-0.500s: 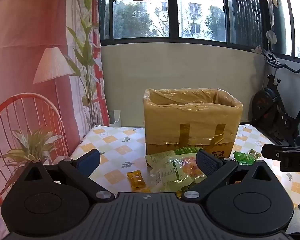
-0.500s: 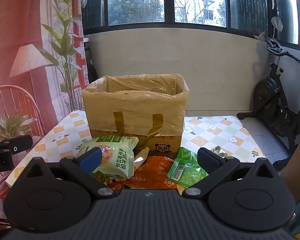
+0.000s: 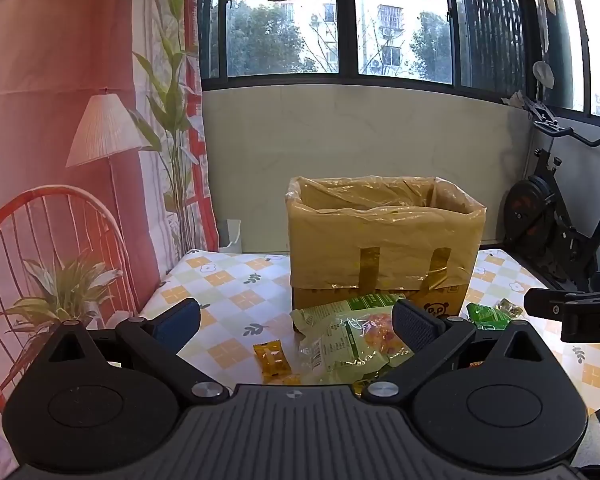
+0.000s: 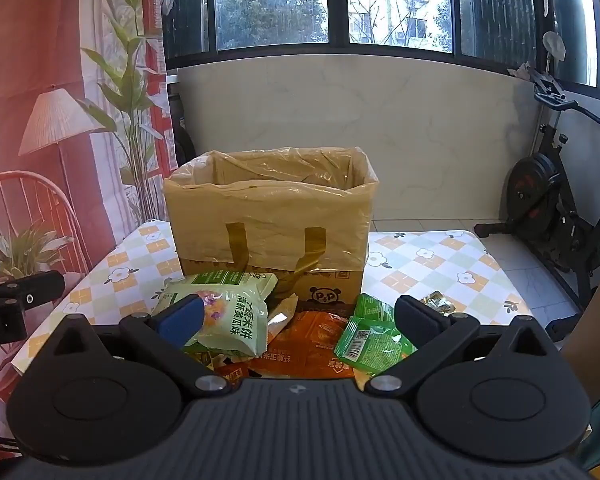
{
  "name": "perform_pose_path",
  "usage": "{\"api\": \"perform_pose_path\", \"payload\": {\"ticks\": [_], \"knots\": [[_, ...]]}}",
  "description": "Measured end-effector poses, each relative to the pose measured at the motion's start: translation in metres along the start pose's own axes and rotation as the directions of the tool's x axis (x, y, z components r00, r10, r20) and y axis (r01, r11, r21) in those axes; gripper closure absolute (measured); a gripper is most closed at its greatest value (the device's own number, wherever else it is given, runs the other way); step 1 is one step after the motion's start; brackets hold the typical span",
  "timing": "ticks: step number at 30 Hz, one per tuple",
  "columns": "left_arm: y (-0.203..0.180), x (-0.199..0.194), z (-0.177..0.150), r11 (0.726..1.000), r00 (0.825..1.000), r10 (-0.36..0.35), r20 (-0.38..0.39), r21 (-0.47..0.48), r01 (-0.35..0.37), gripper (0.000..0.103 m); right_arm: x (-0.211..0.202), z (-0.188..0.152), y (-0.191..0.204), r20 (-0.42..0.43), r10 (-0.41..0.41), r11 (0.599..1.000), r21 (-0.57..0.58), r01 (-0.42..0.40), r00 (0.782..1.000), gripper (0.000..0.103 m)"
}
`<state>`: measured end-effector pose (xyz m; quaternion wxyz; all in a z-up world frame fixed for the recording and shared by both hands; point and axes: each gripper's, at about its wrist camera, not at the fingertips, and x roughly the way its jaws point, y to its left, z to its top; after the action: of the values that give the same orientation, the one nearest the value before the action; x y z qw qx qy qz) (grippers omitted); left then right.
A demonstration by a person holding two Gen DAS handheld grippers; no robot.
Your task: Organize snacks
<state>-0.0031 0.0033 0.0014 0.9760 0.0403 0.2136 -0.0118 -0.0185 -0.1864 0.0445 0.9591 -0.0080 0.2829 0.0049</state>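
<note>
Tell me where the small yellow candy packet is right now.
In the left wrist view, the small yellow candy packet lies flat on the checkered tablecloth, just left of the pale green snack bag and in front of the lined cardboard box.

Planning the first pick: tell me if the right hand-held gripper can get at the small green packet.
Probably yes. The right hand-held gripper is open, and the small green packet lies on top of the pile just ahead of its right finger, with nothing over it. The box stands behind, out of the way.
</note>
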Motion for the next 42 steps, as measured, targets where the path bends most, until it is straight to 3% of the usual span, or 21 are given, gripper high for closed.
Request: {"api": "perform_pose_path", "payload": {"ticks": [42], "knots": [[-0.0014,0.0031,-0.0007,1.0,1.0,-0.002,-0.007,0.001,0.002,0.0,0.0024,-0.0016,-0.0005,-0.009,0.002,1.0,-0.002,-0.002,1.0,0.0]]}}
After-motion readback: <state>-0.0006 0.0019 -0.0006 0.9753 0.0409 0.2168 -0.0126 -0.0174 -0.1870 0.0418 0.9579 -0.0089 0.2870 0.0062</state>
